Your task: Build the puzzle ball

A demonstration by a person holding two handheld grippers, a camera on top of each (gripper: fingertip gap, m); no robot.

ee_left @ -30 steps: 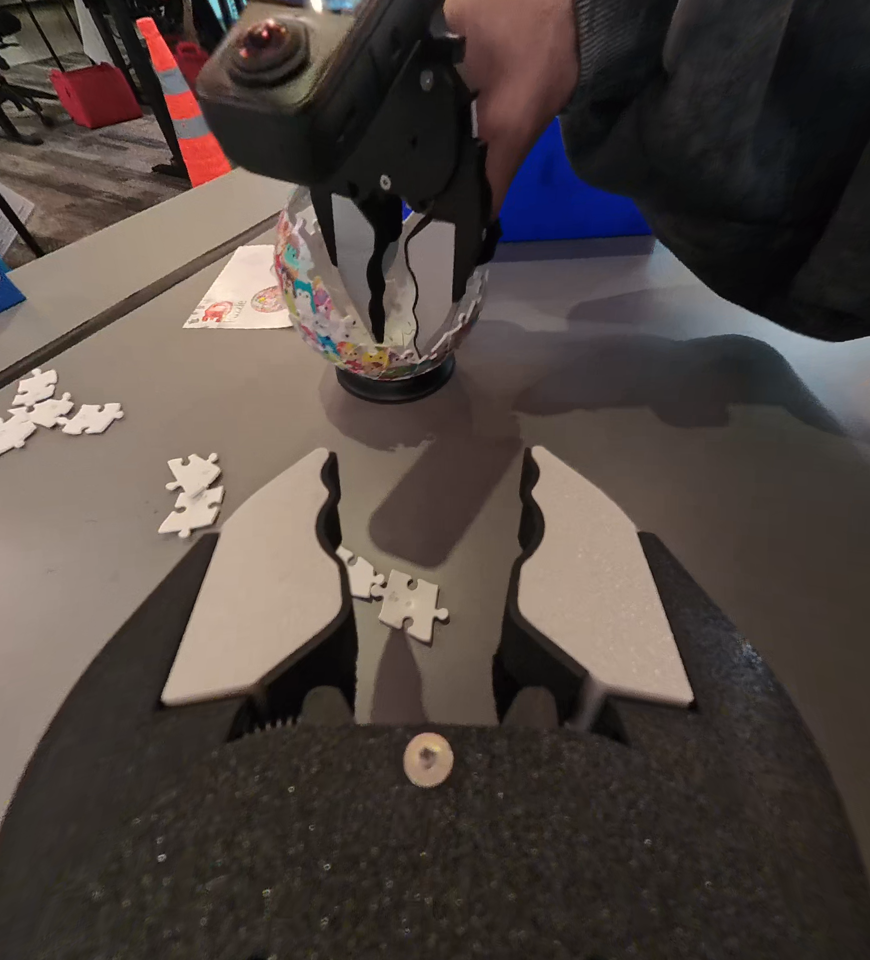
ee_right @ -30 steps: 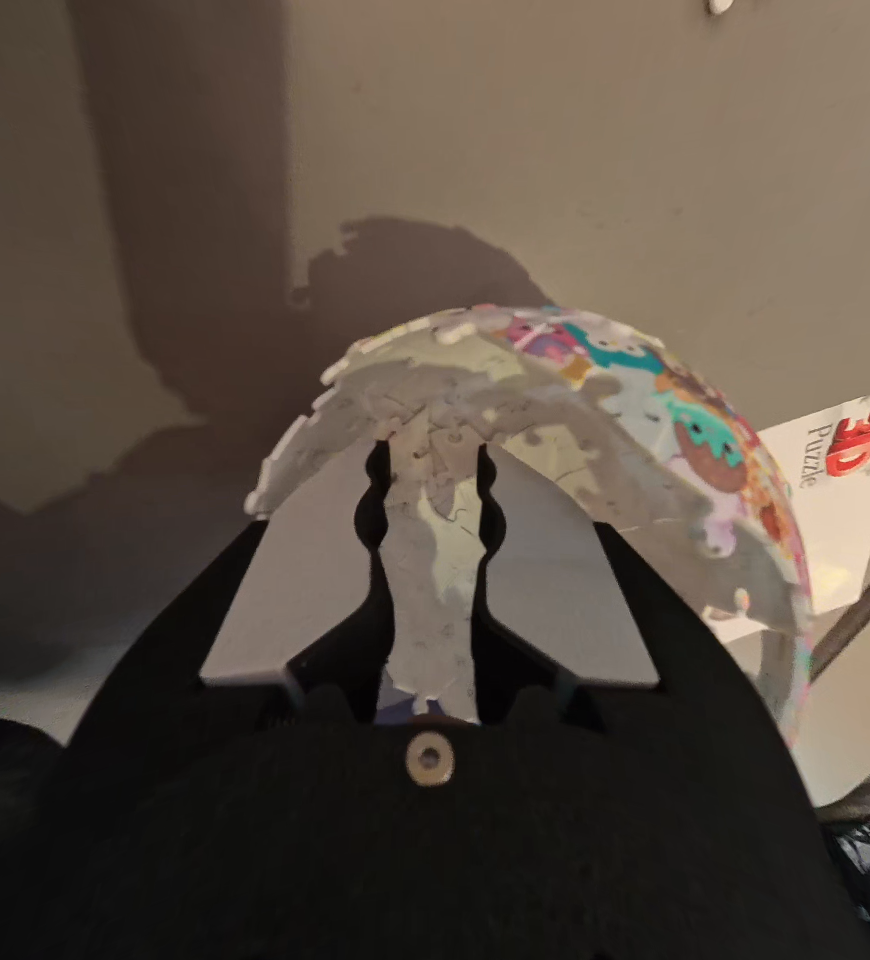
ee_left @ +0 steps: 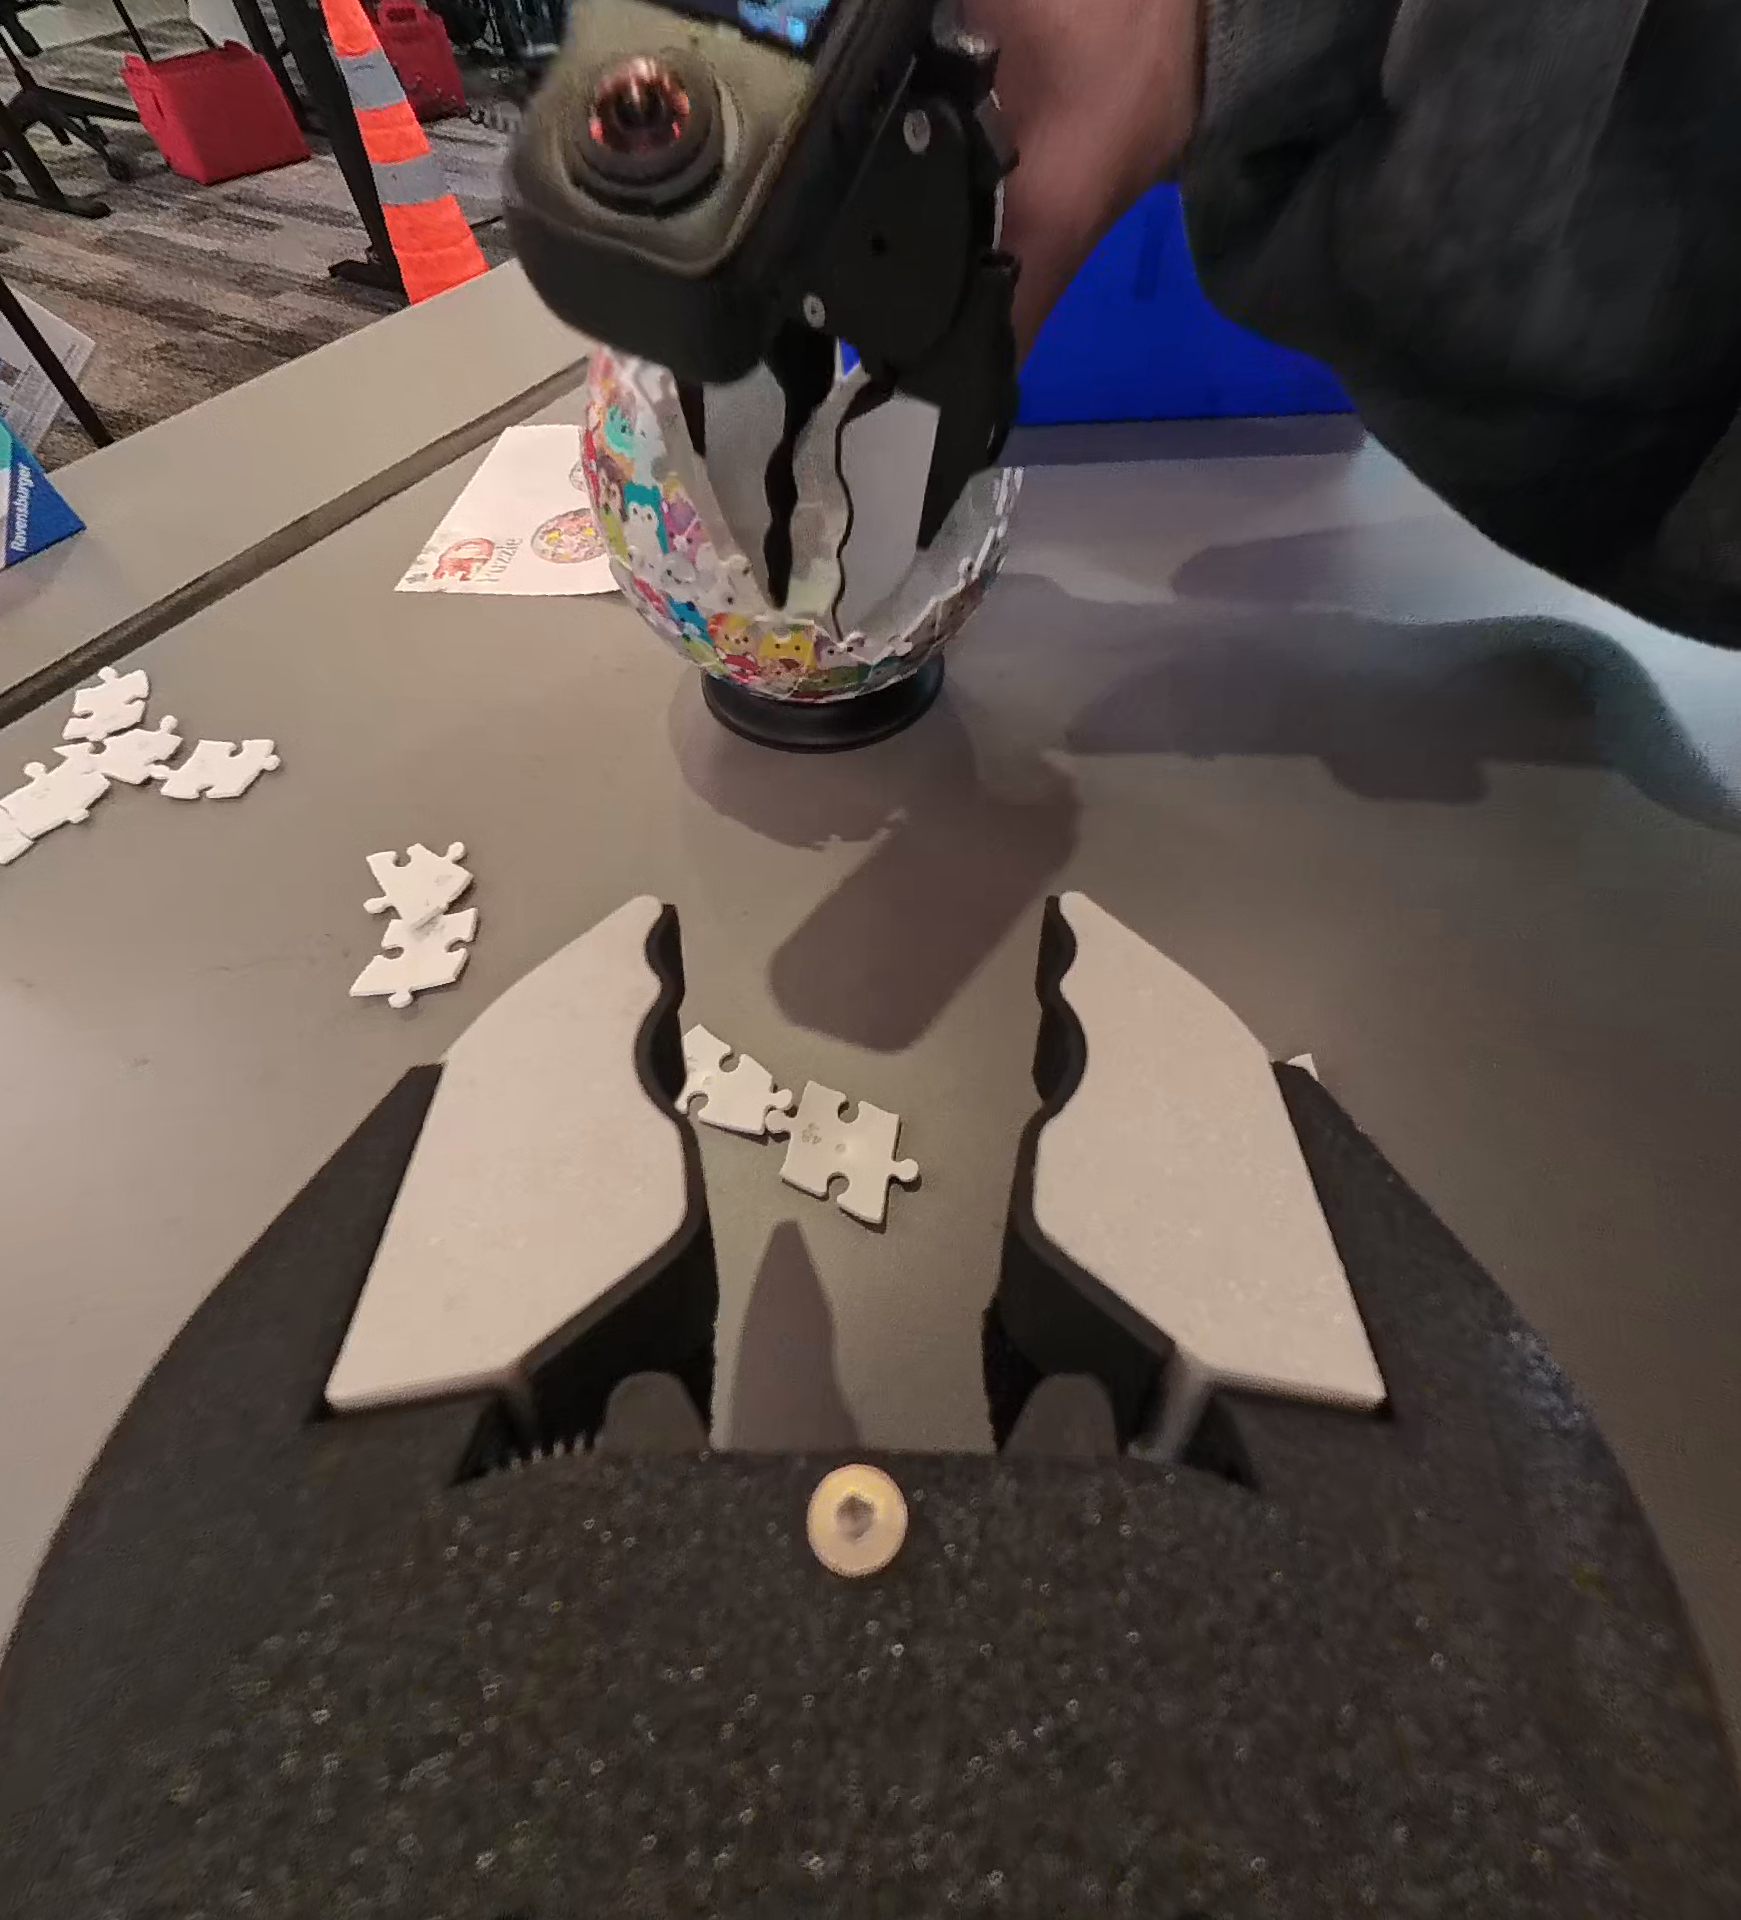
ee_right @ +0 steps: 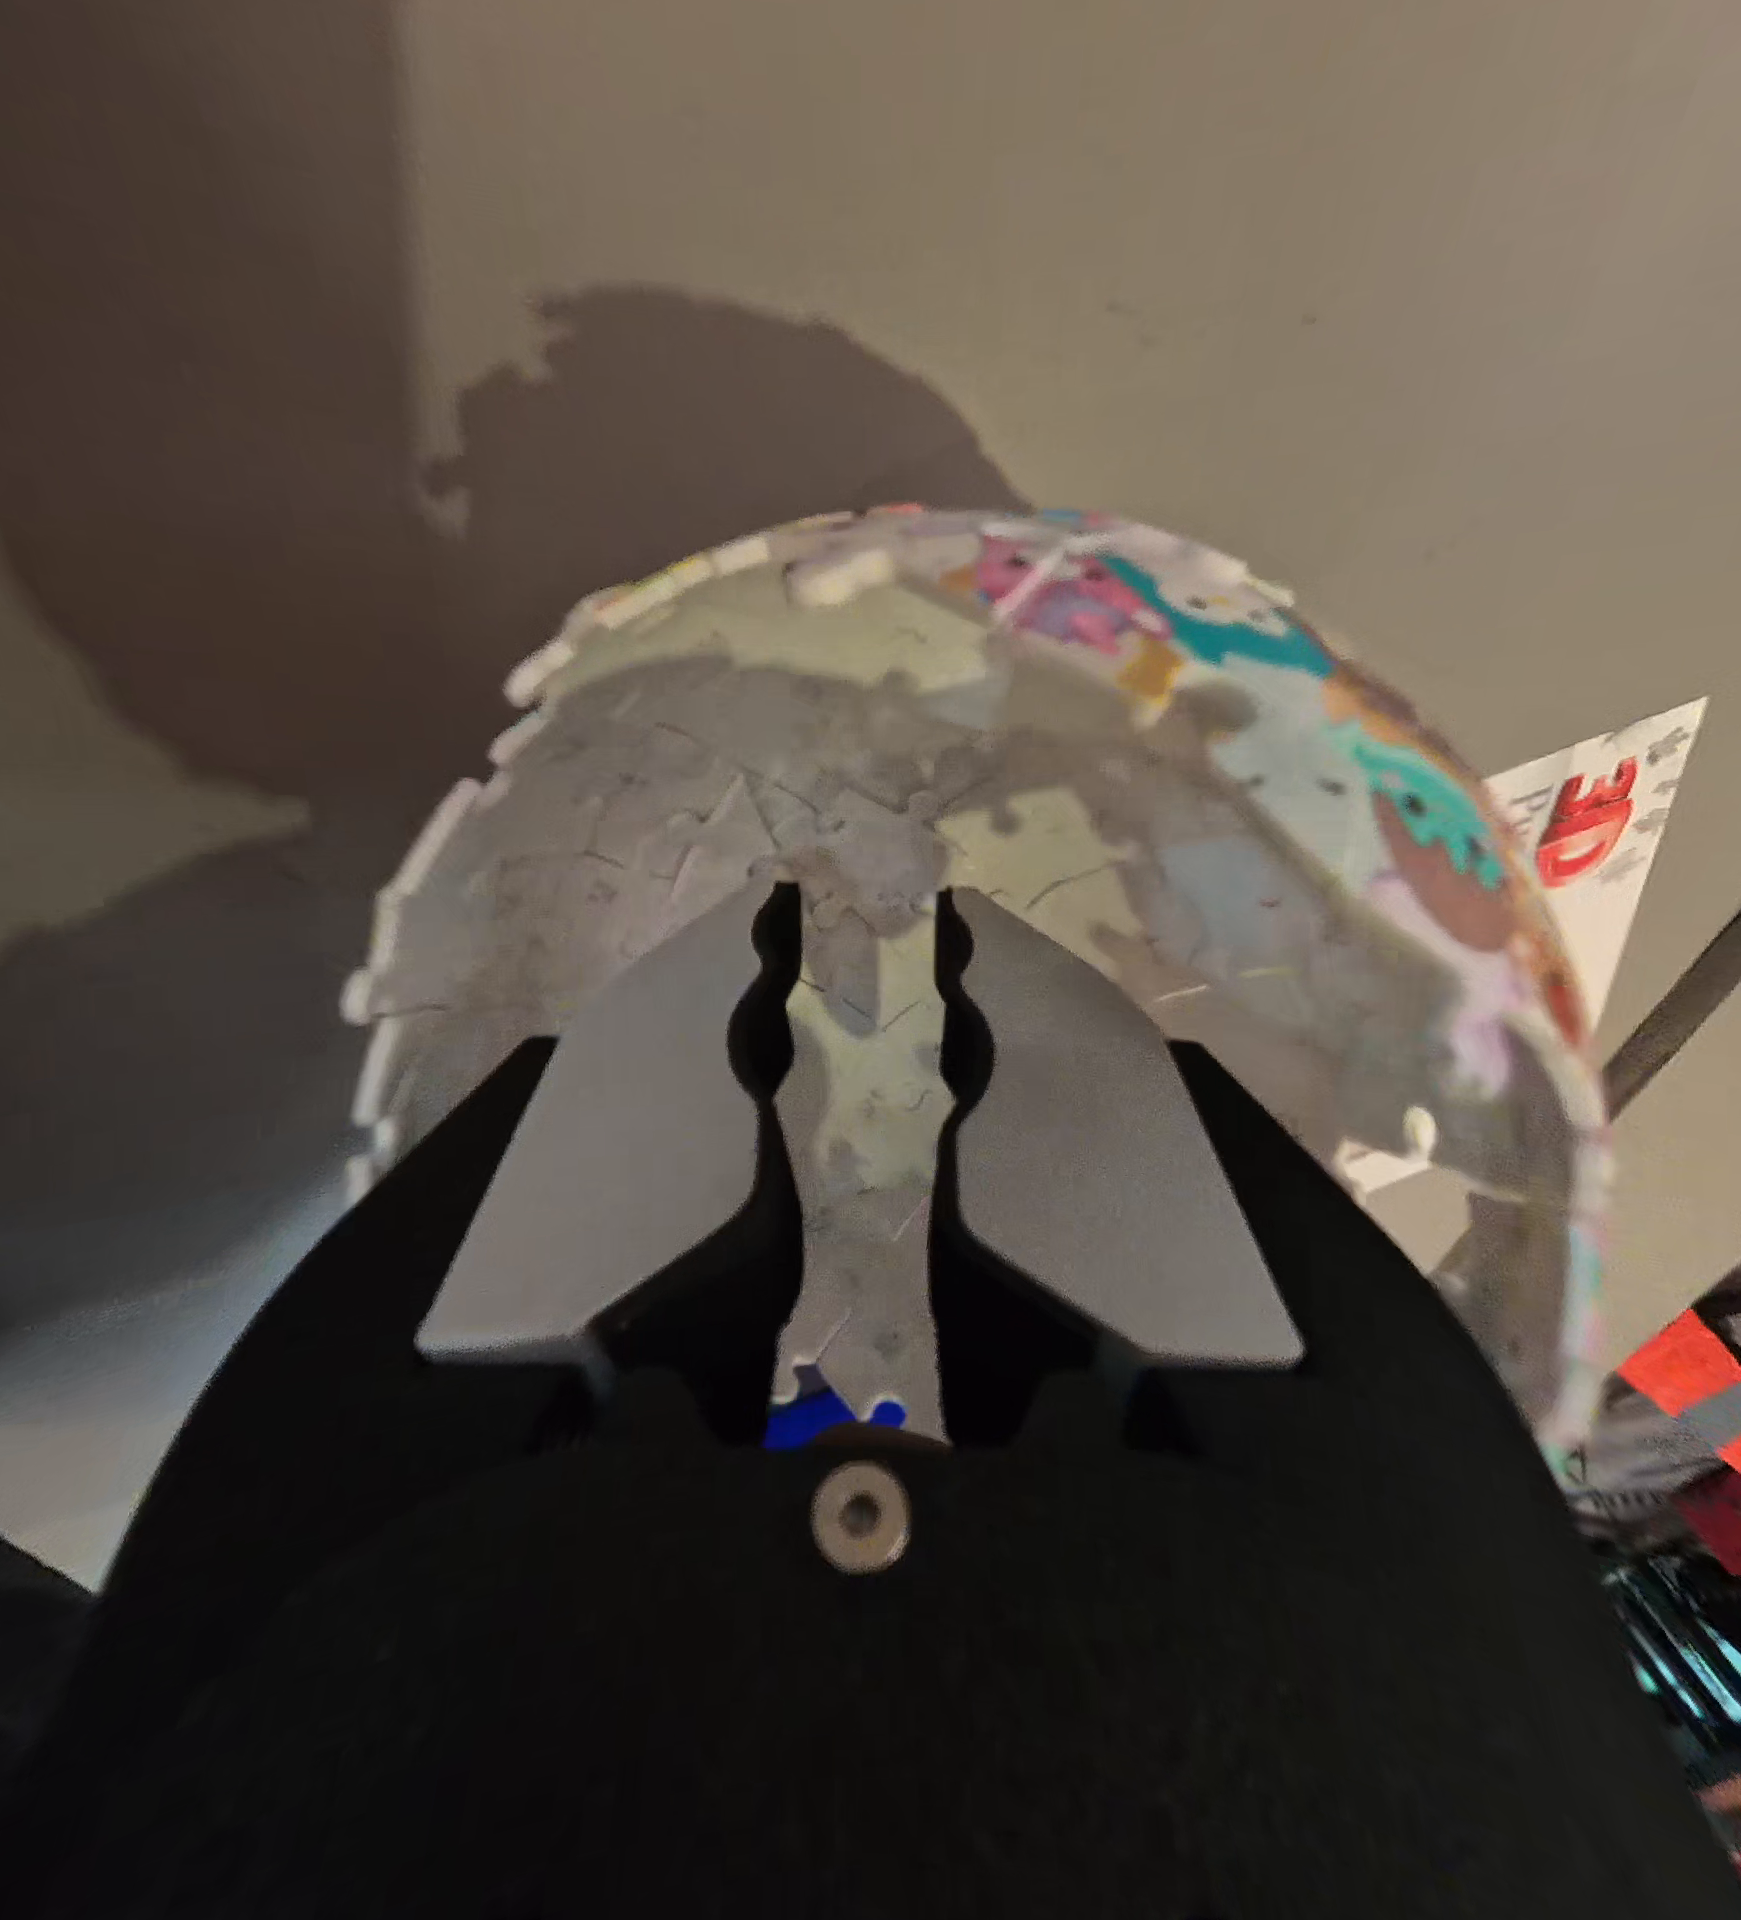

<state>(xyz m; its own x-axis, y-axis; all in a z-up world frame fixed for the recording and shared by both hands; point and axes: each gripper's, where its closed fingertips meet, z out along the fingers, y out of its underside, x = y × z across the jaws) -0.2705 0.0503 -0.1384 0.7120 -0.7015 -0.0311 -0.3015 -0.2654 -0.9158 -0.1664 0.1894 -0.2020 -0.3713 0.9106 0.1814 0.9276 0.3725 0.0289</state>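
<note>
Puzzle ball [ee_left: 731, 582], a half-built shell of bright cartoon pieces, stands on its black ring stand [ee_left: 822, 707] at the far middle of the grey desk [ee_left: 1365, 1039]. Compared with a second earlier, the right hand-held gripper [ee_left: 812, 597] has tilted so that its camera end faces more toward the near side, and its tips sit a little deeper in the open shell; the ball and stand look unmoved. In the right wrist view the right hand-held gripper [ee_right: 868, 894] has its jaws at a narrow gap, both tips resting against the pale inner wall of the puzzle ball [ee_right: 949, 769], and whether they pinch a piece there cannot be told. My reading is that a piece is being pressed or seated along the inside of the shell, so the build is partway, with the top yet to close.

The left hand-held gripper [ee_left: 861, 925] hovers low over the near desk with jaws wide and nothing between them, well apart from the ball. Two loose white pieces [ee_left: 804, 1122] lie face down just within its spread, near the left finger. More white pieces [ee_left: 419, 925] lie to the near left, a further cluster [ee_left: 87, 779] at the far left. A printed leaflet [ee_left: 513, 520] lies beside the ball.
</note>
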